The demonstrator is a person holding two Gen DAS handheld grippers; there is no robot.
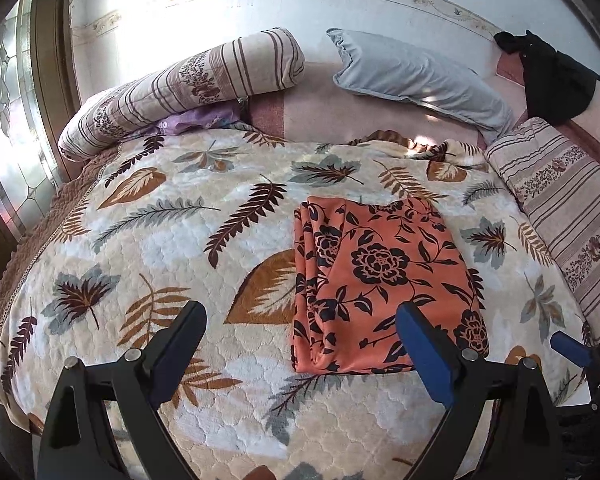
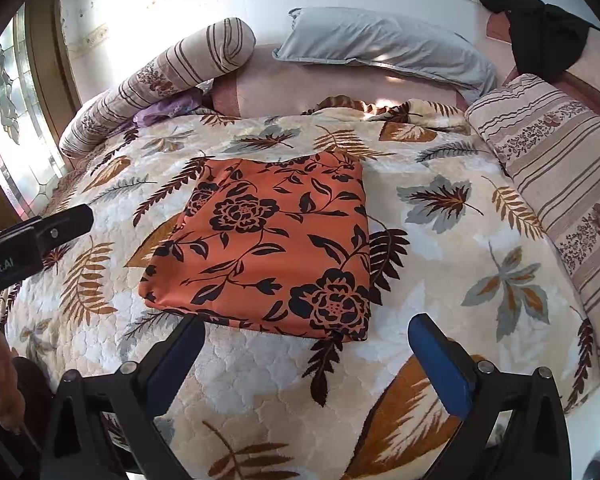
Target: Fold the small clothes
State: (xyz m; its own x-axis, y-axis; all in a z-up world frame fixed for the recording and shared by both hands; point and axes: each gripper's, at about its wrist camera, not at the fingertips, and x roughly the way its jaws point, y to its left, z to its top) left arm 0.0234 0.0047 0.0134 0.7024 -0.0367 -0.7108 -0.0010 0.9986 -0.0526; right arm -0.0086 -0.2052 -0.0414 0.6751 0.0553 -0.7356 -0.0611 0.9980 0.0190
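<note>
An orange garment with black flowers (image 1: 380, 280) lies folded into a flat rectangle on the leaf-print bedspread (image 1: 172, 240); it also shows in the right wrist view (image 2: 268, 244). My left gripper (image 1: 302, 316) is open and empty, hovering above the bed with its right finger over the garment's near right corner. My right gripper (image 2: 306, 328) is open and empty, just in front of the garment's near edge. The left gripper's finger (image 2: 60, 220) shows at the left of the right wrist view, and the right gripper's fingertip (image 1: 568, 346) at the right of the left wrist view.
A striped bolster (image 1: 180, 88), a grey pillow (image 1: 416, 76) and a purple cloth (image 1: 196, 120) lie at the head of the bed. A striped cushion (image 1: 564, 208) lines the right side. A black garment (image 1: 556, 80) hangs at the far right. A window (image 1: 4, 120) is on the left.
</note>
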